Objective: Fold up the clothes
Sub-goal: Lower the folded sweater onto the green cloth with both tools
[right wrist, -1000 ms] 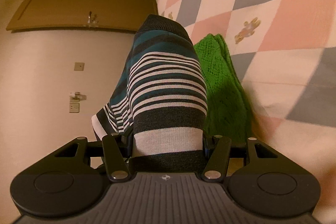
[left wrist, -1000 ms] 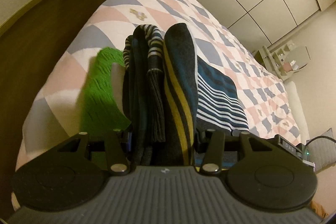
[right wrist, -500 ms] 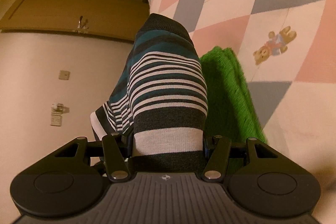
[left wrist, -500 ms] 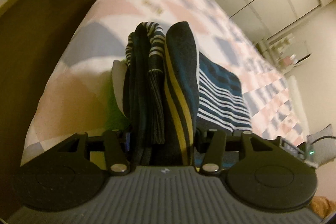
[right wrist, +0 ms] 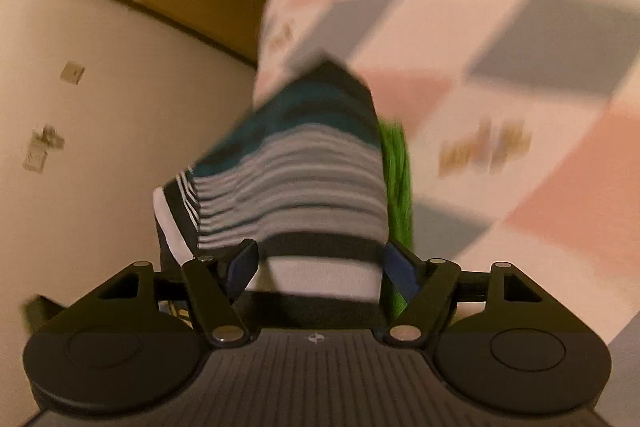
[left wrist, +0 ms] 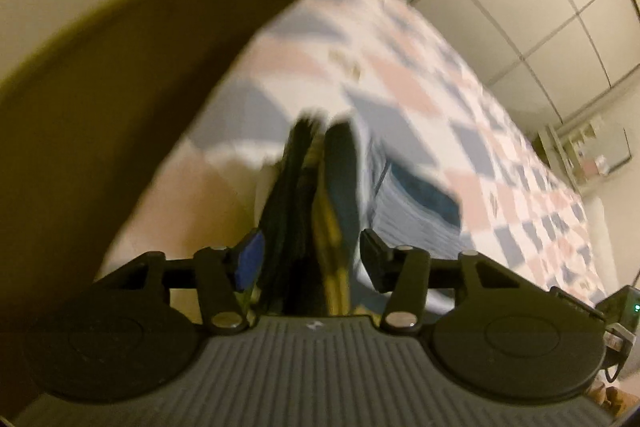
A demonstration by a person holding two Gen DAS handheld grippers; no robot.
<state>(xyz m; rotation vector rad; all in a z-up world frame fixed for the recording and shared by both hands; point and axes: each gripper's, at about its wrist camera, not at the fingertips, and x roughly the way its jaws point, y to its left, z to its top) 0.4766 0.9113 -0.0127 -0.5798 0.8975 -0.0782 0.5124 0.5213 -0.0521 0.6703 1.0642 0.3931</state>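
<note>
A striped garment, dark teal with white and yellow bands, runs between my two grippers over the bed. In the blurred left wrist view its bunched end (left wrist: 336, 187) stands between the fingers of my left gripper (left wrist: 308, 247), whose jaws are closing and pressing on it. The rest (left wrist: 420, 203) lies on the quilt. In the right wrist view the garment's other end (right wrist: 308, 155) lies between the fingers of my right gripper (right wrist: 320, 259). Those jaws are opening, and a small gap shows beside the left pad. A green knitted garment (right wrist: 396, 171) peeks out behind it.
The bed's pink, grey and white diamond quilt (left wrist: 400, 75) fills both views. Its edge drops to a dark floor (left wrist: 120, 87) on the left. Pale wardrobe doors (left wrist: 540, 7) and a small shelf (left wrist: 580, 155) stand beyond. A wall with an outlet (right wrist: 40, 155) is left of the right gripper.
The right gripper's jaws have spread off the striped cloth and its view has rolled. The left gripper has sunk toward the bed's edge, and the green garment has left its view.
</note>
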